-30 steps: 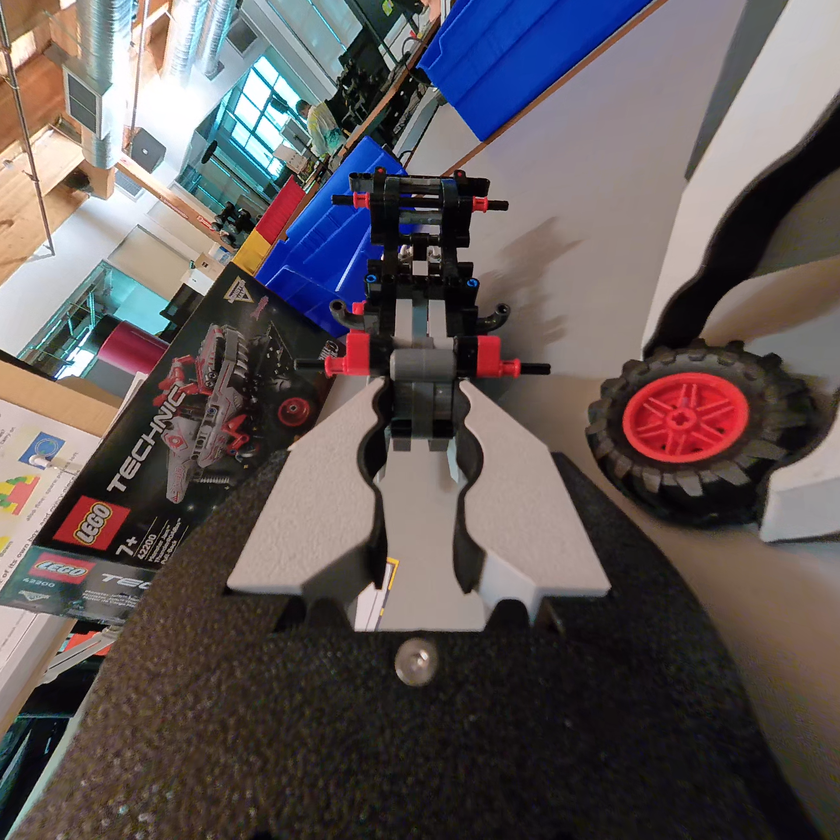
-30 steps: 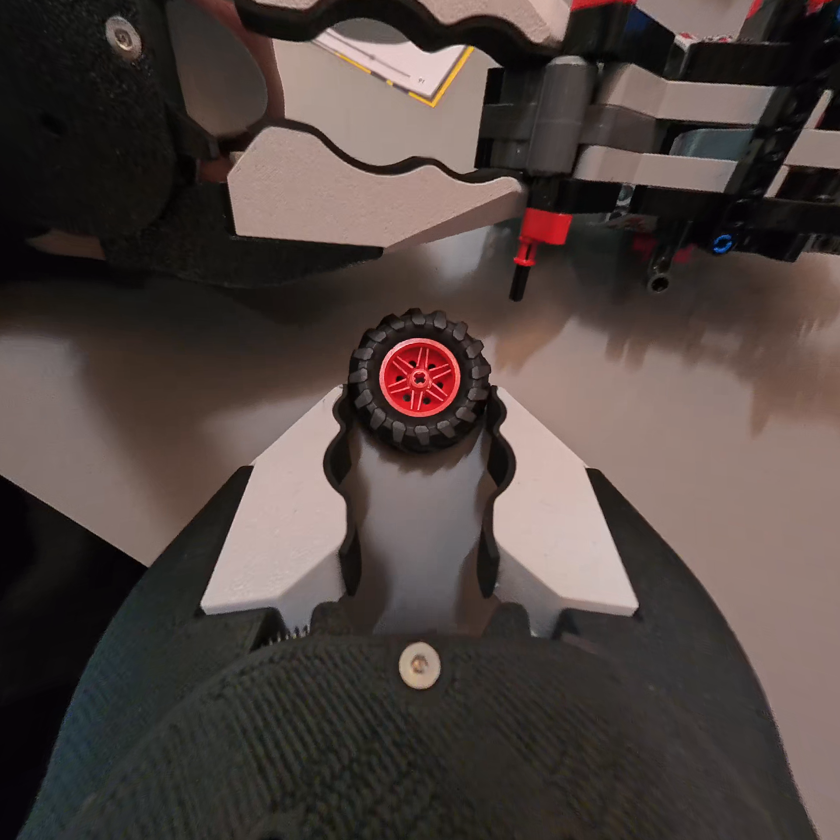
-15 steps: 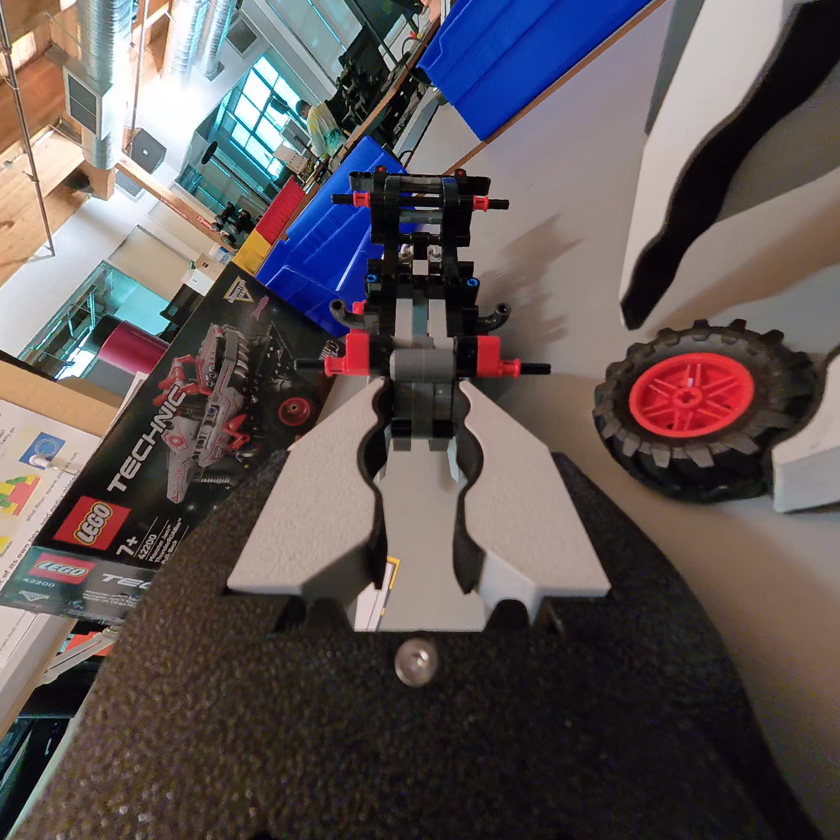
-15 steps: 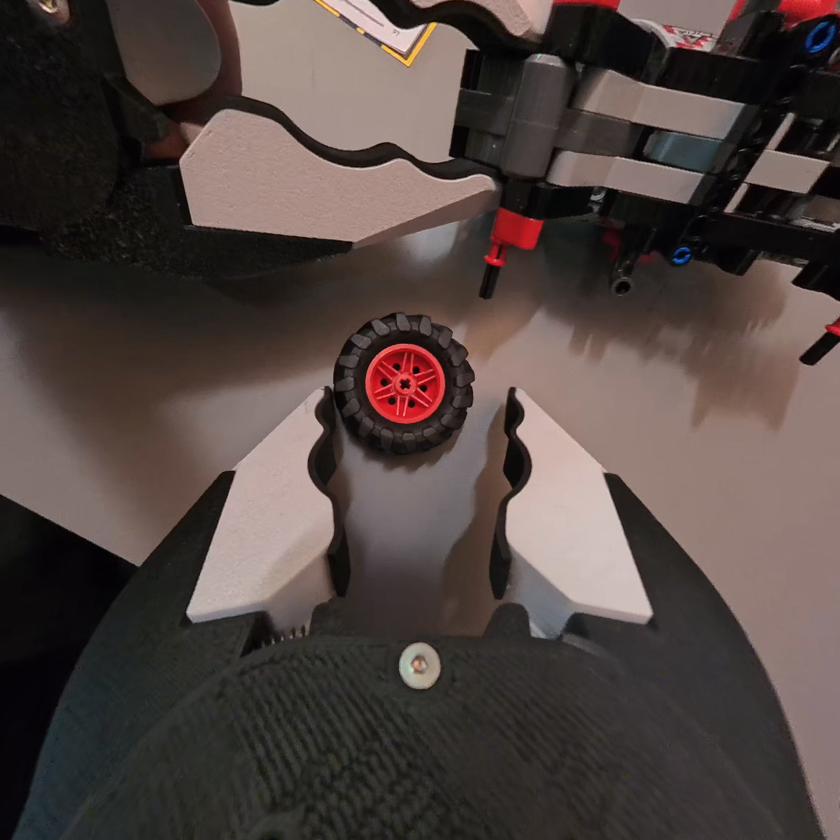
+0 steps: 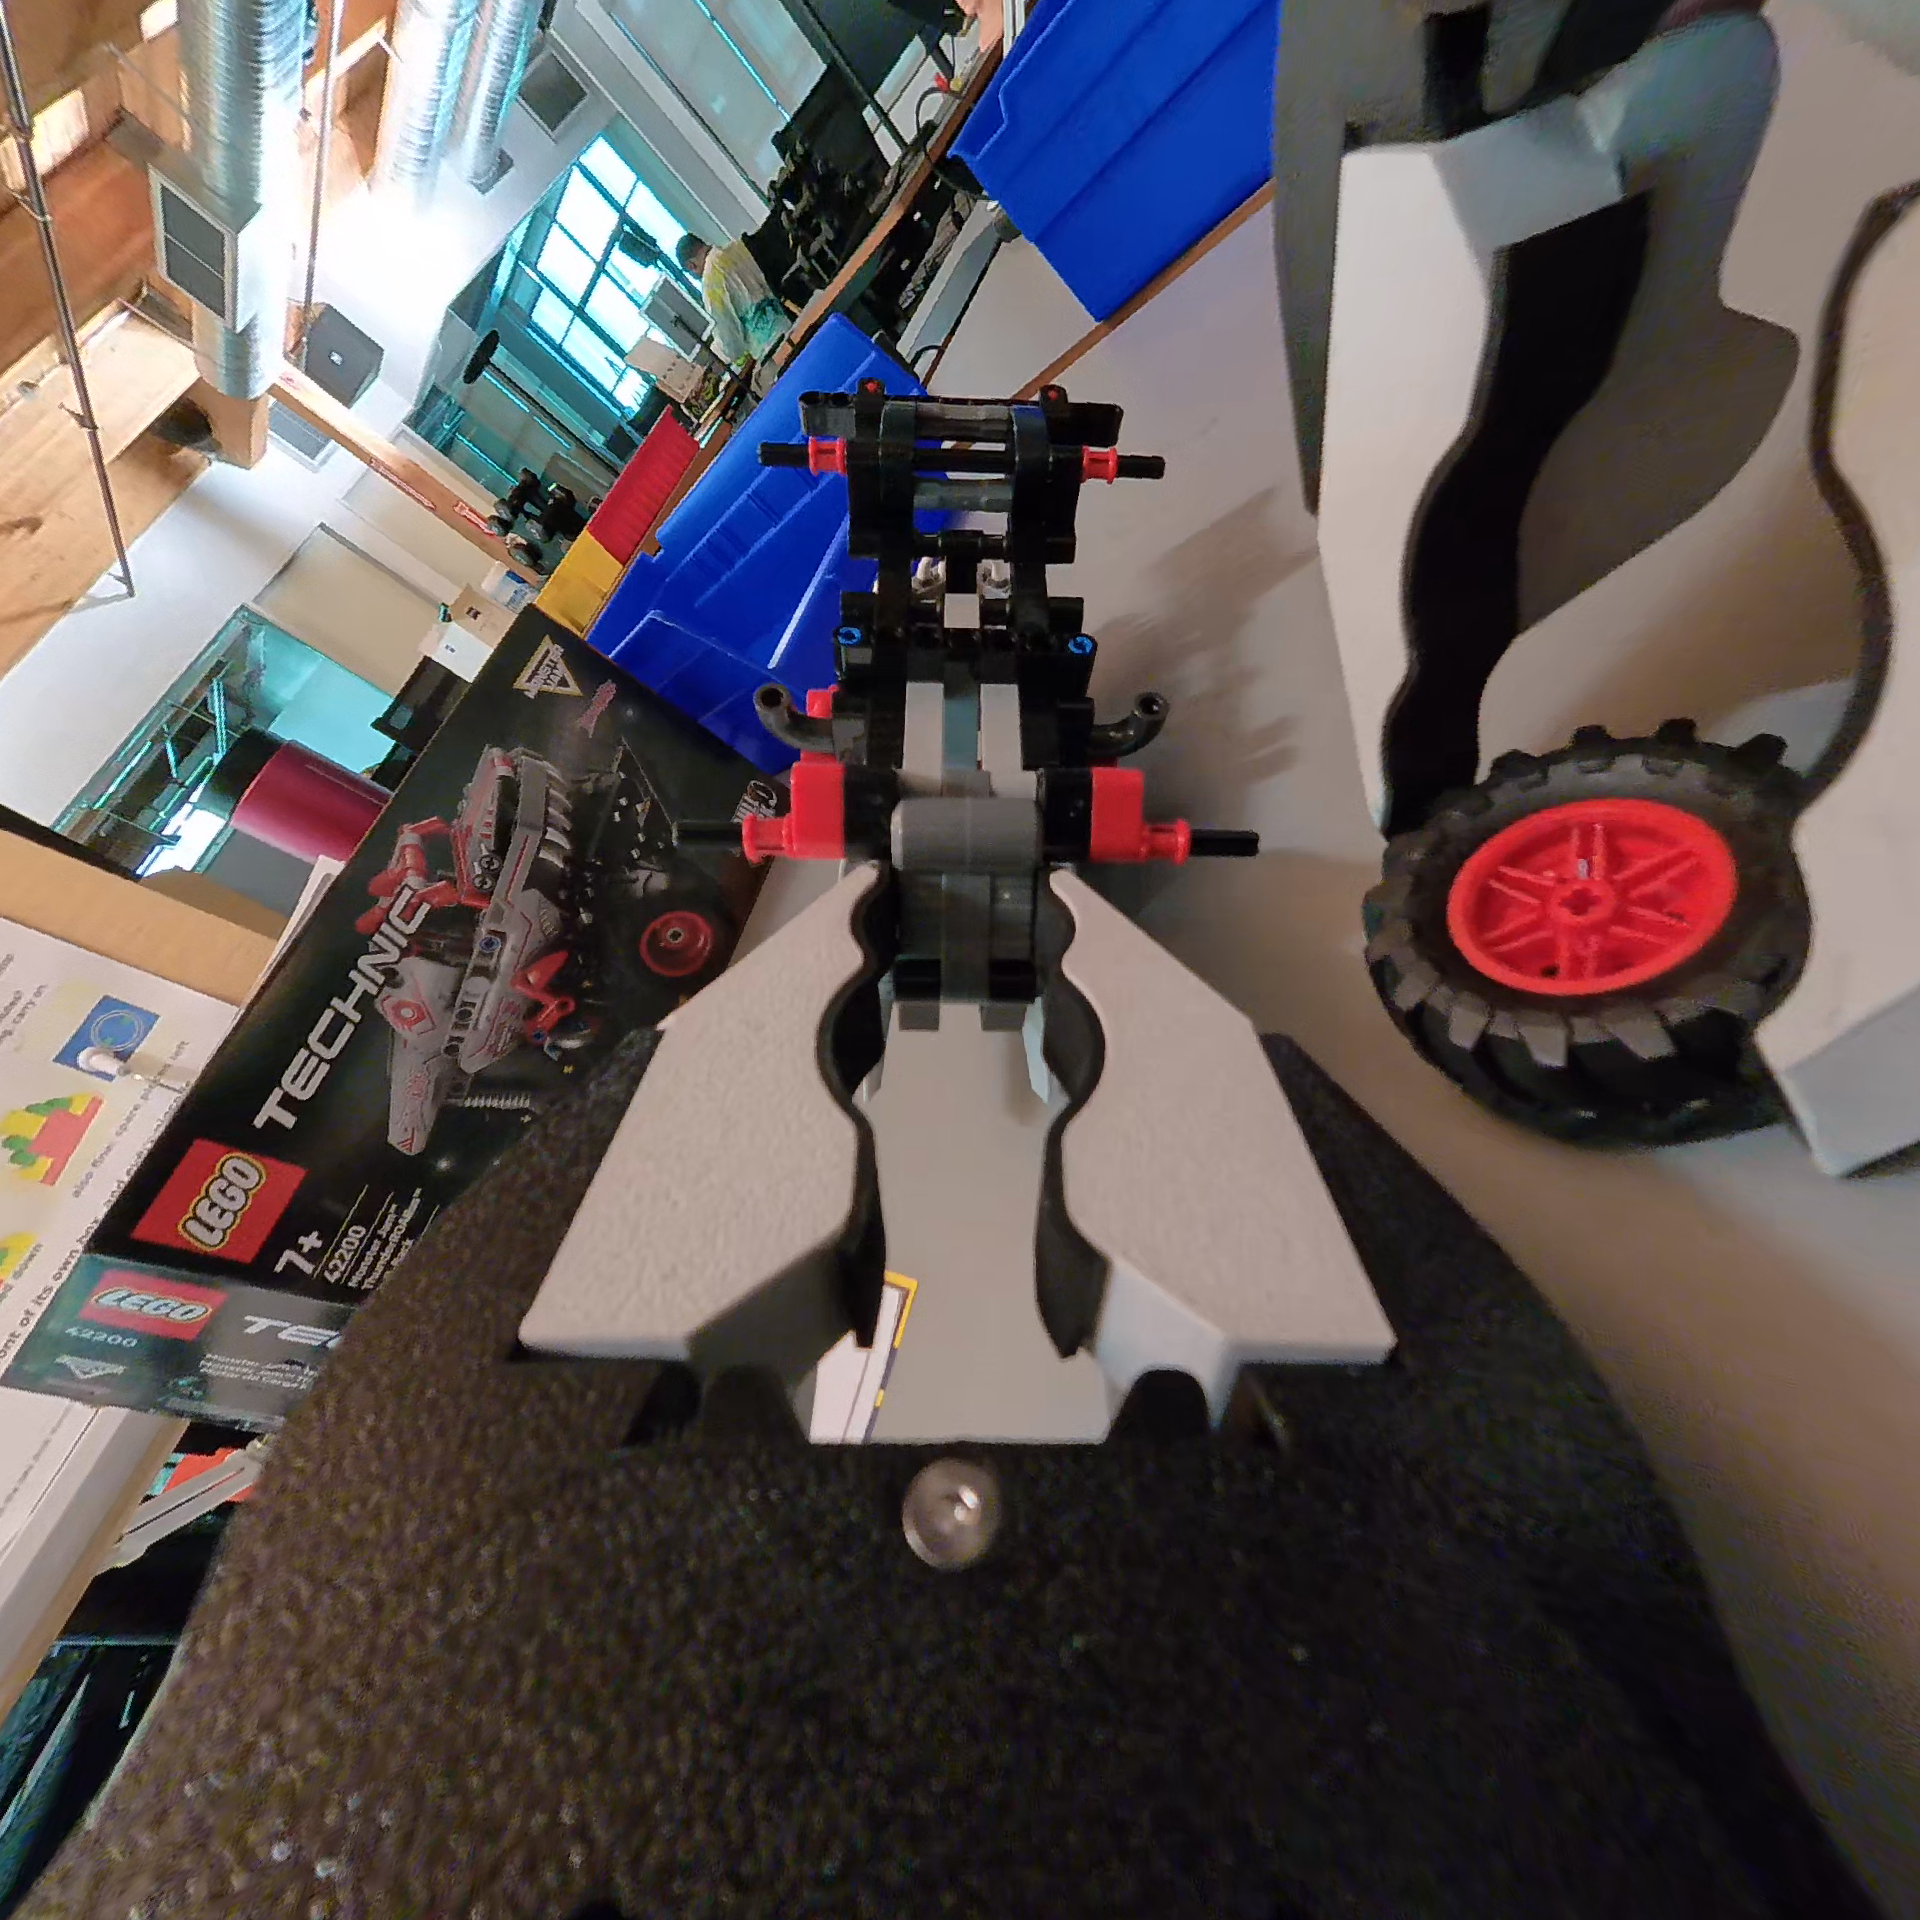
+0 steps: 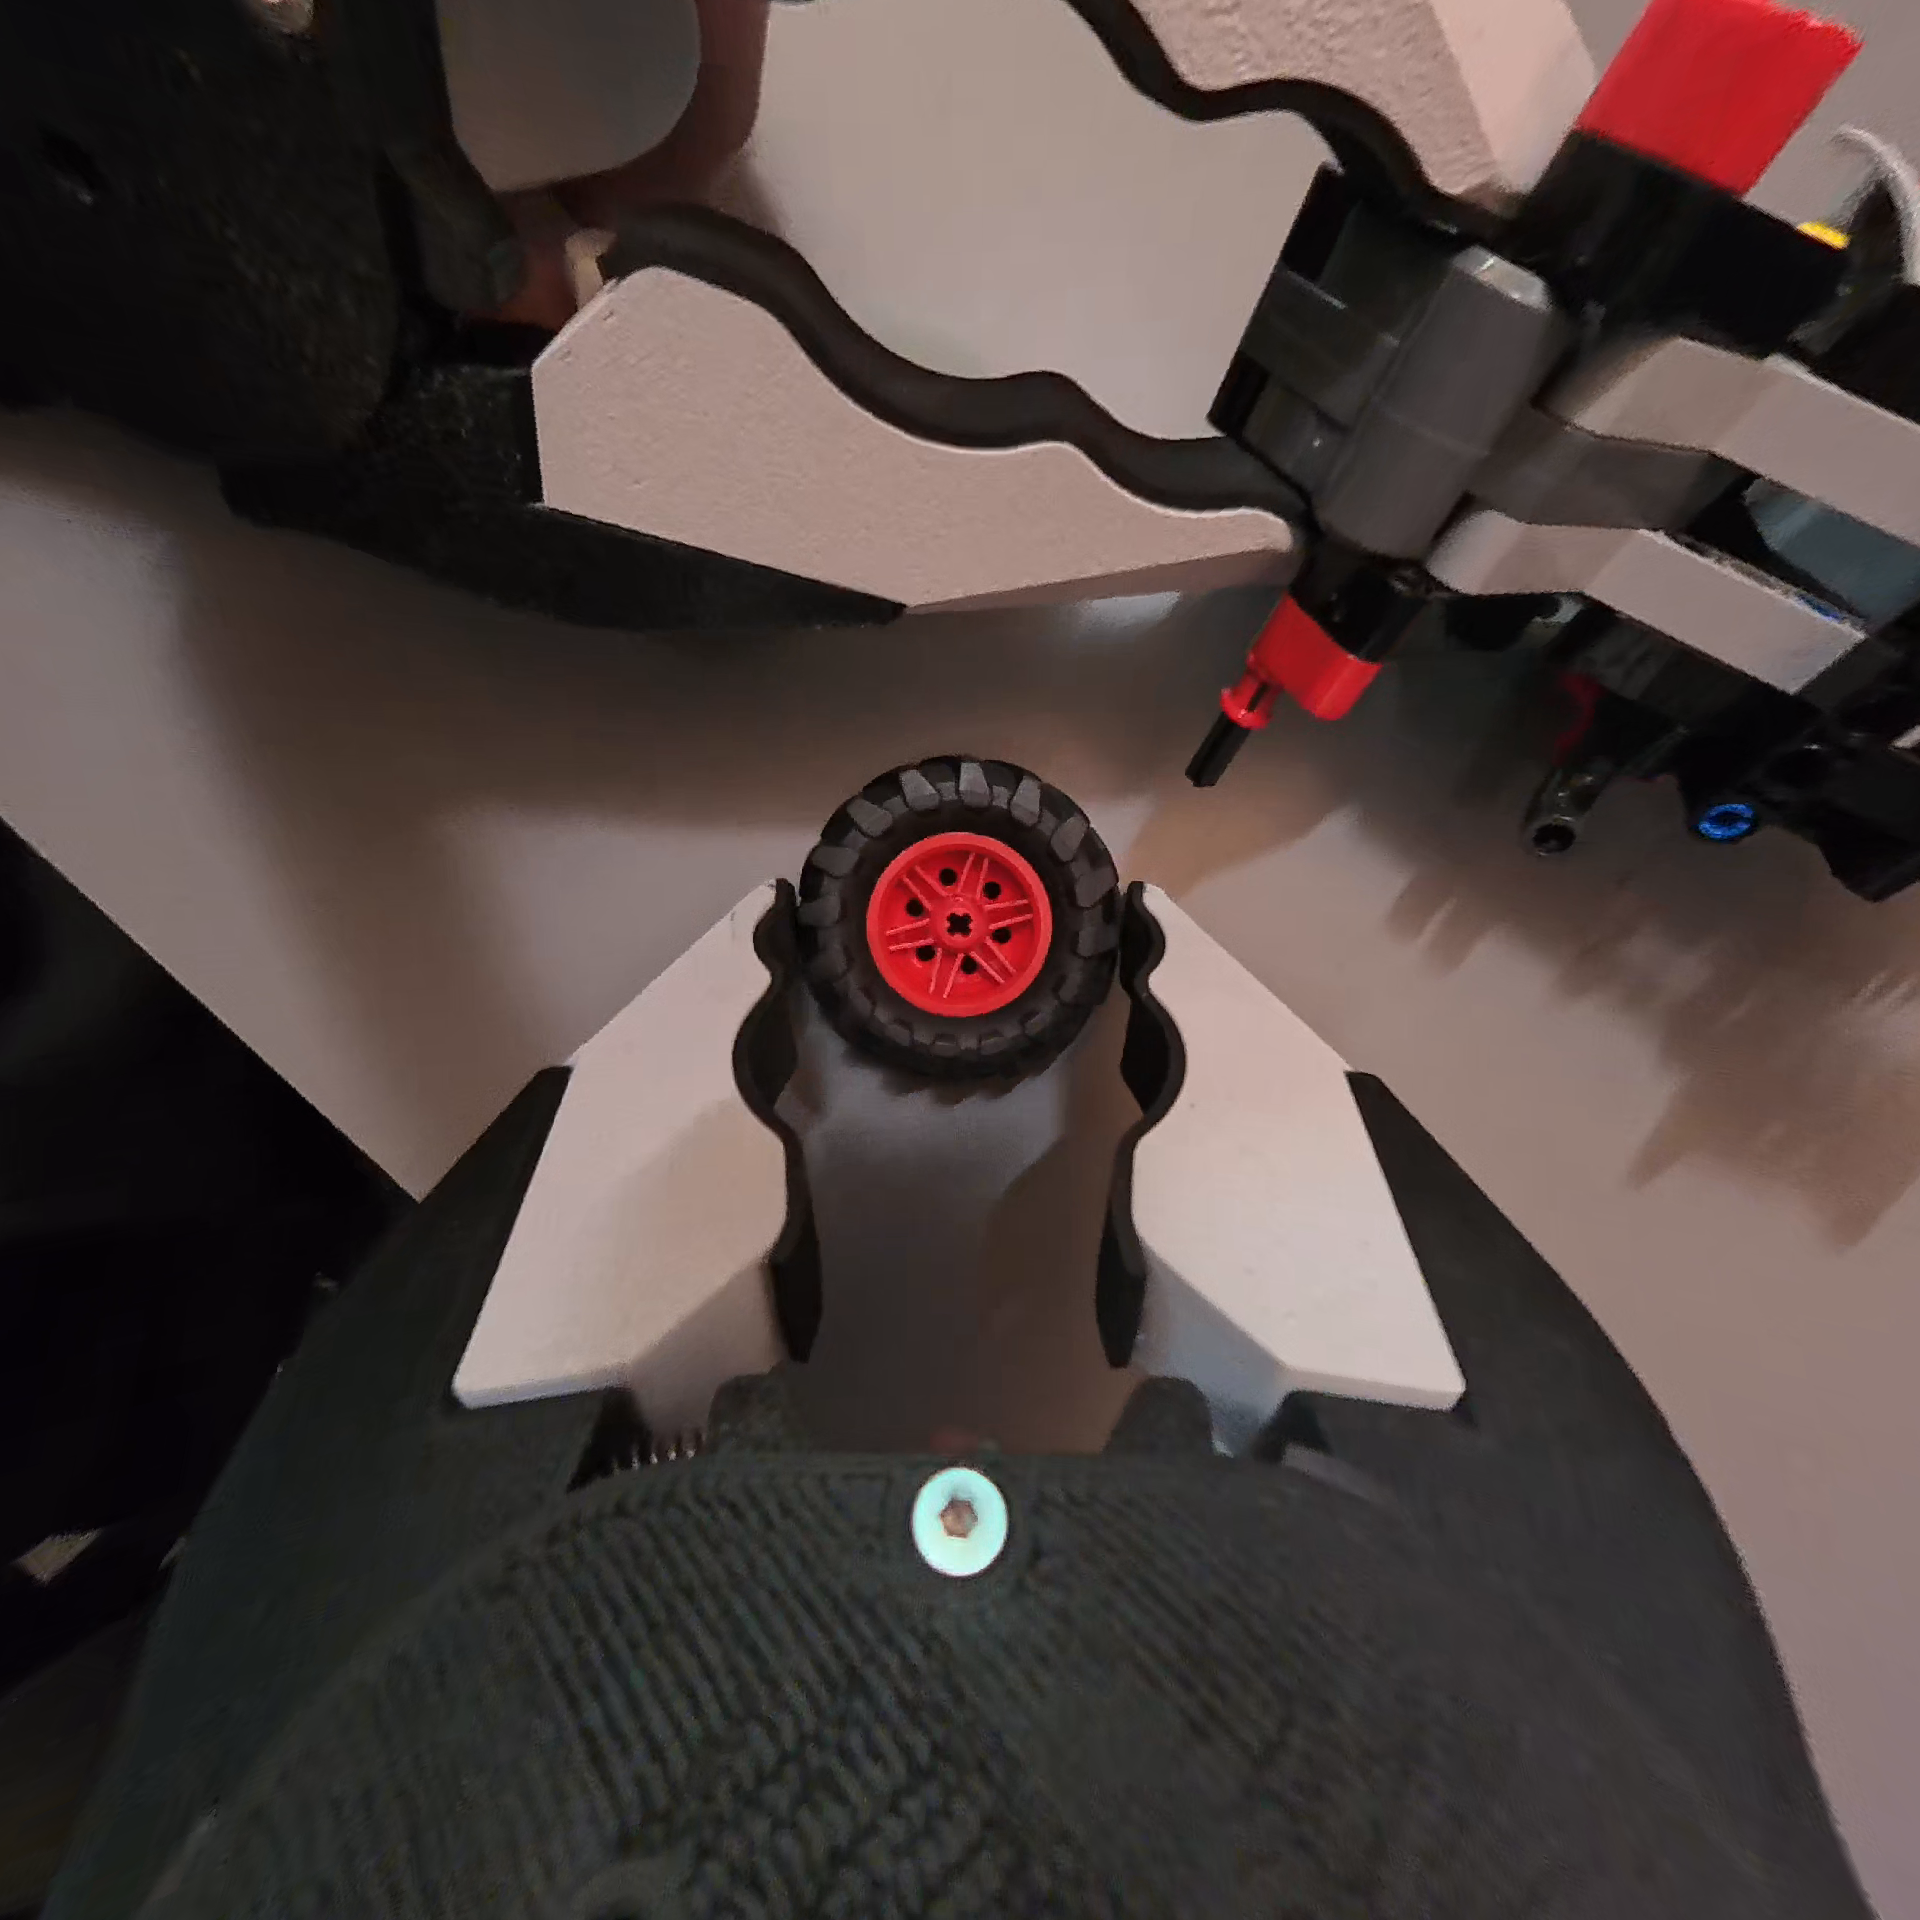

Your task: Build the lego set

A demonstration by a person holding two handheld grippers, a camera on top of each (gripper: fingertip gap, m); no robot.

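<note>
My left gripper (image 5: 966, 883) is shut on the grey rear end of a black, grey and red Lego chassis (image 5: 961, 582), which it holds out above the table. The chassis also shows in the right wrist view (image 6: 1455, 395), with a red-bushed black axle end (image 6: 1247, 707) pointing down towards the wheel. My right gripper (image 6: 956, 894) is shut on a small black tyre with a red rim (image 6: 958, 920), held at its tips. In the left wrist view the wheel (image 5: 1590, 914) sits to the right of the chassis, between the right gripper's fingers (image 5: 1382, 416).
A Lego set box (image 5: 395, 987) lies left of the chassis, with an instruction sheet (image 5: 62, 1091) beside it. Blue bins (image 5: 727, 582) stand behind, and another (image 5: 1122, 135) farther back. The grey table (image 6: 1351, 1039) ends at an edge on the left (image 6: 208, 987).
The right gripper was shut on the wheel, opened half a second ago, and has closed on it again. It has also come closer to the chassis axle. The left gripper has held still.
</note>
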